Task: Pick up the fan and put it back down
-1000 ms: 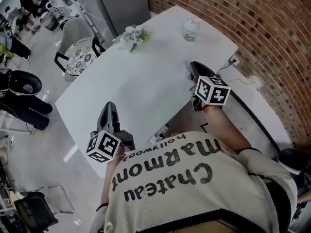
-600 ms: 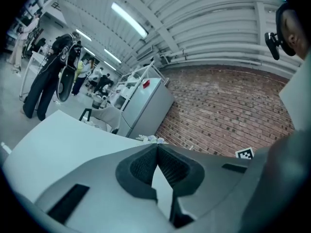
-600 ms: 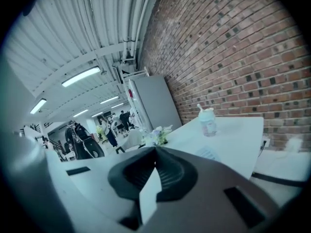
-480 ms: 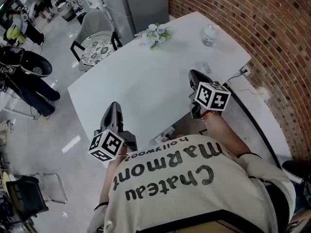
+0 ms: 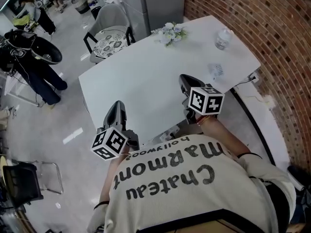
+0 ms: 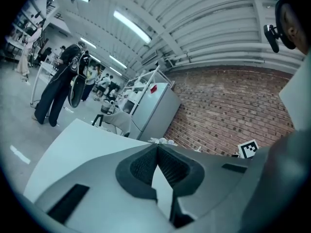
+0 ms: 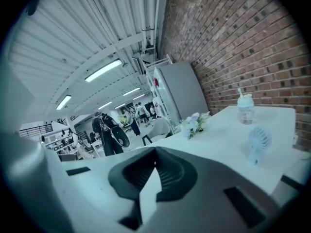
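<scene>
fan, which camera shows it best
The right gripper view: the fan stands upright on the white table, its round grille plain to see. The head view shows it small from above, near the table's edge. The left gripper view does not show it.

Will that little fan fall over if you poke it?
Probably yes: the fan seems to stand upright, a wide round head on a narrow stem, so a poke may tip it. It looks small, so likely light.
</scene>
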